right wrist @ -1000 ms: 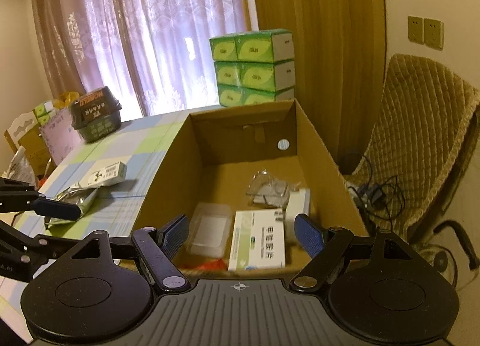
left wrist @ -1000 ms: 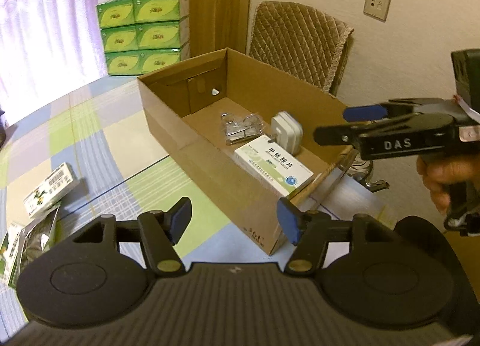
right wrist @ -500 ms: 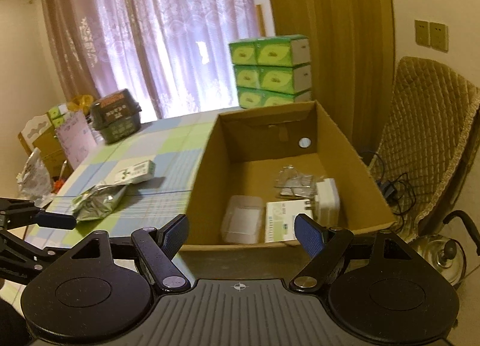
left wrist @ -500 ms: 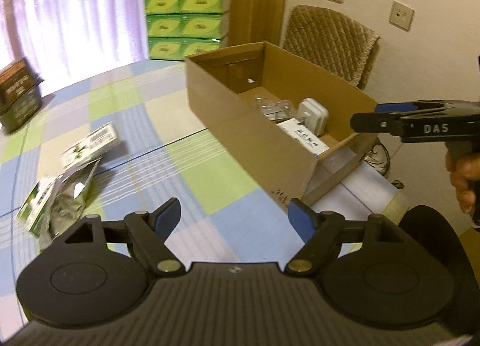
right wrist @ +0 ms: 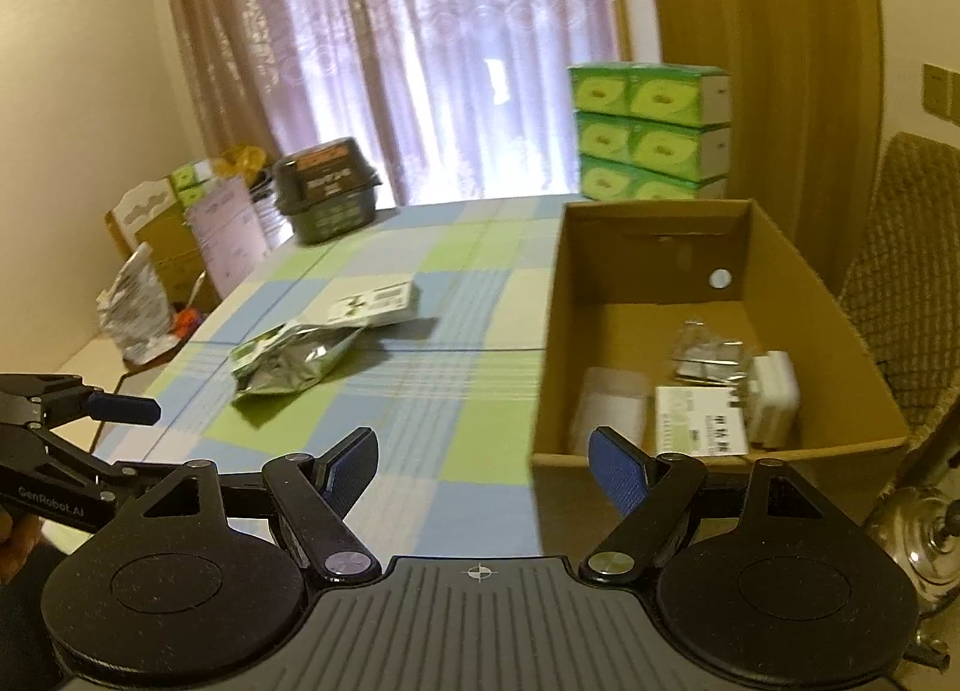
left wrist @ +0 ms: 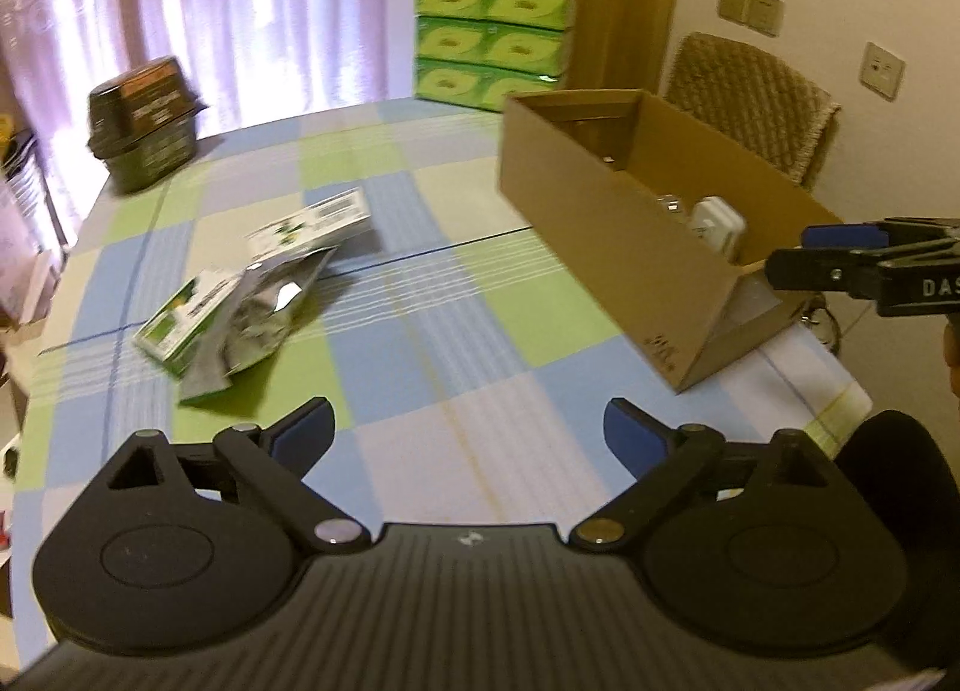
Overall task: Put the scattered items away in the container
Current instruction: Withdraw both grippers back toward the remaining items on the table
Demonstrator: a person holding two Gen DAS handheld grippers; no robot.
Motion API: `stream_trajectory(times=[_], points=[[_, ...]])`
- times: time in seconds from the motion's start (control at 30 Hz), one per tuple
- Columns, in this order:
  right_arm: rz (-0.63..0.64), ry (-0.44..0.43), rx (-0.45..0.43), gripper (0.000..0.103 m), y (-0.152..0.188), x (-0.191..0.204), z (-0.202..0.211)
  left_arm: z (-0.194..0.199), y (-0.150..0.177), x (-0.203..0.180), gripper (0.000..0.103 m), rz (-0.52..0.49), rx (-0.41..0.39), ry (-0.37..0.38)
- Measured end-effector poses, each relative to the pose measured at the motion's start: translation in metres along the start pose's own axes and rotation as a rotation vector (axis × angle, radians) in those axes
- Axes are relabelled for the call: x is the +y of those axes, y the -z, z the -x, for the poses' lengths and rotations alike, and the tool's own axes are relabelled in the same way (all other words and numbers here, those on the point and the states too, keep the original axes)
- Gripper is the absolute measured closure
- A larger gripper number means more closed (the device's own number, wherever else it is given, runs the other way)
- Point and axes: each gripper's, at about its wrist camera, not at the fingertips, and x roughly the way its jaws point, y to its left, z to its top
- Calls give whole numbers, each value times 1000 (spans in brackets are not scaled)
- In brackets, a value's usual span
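A brown cardboard box [left wrist: 606, 223] [right wrist: 654, 247] stands on the checked tablecloth at the right. Inside it lie a white medicine box [right wrist: 699, 421], a white charger [right wrist: 774, 397], a clear plastic tub [right wrist: 609, 412] and crinkled clear packets [right wrist: 708, 352]. Left of it on the cloth lie a silver foil pouch [left wrist: 264, 313] [right wrist: 294, 358], a white and green carton [left wrist: 312, 223] [right wrist: 375, 304] and a second green carton [left wrist: 189, 316]. My left gripper [left wrist: 468, 433] is open and empty over the near cloth. My right gripper [right wrist: 483, 466] is open and empty at the box's near left corner.
A dark lidded container [left wrist: 144, 121] [right wrist: 327, 190] sits at the table's far left. Stacked green tissue boxes [left wrist: 495, 37] [right wrist: 651, 130] stand behind the table. A woven chair [left wrist: 753, 97] is behind the box. Clutter [right wrist: 180, 247] lies beyond the left table edge.
Both grippers have pulled back from the box and turned left, so the scattered items on the cloth now sit nearer the middle of each view. Both stay open and empty.
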Motion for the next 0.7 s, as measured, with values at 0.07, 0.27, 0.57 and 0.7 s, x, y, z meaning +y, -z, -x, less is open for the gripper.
stream_trajectory(times=[0.07, 0.27, 0.57, 0.7], points=[[13, -12, 5, 20, 0, 7, -2, 3, 4, 9, 7, 13, 2, -23], [44, -41, 21, 20, -1, 24, -8, 10, 17, 33, 6, 39, 17, -67], [84, -69, 50, 20, -4, 44, -22, 15, 26, 53, 6, 65, 28, -116], [93, -83, 71, 20, -4, 51, -30, 16, 31, 62, 6, 85, 33, -123]])
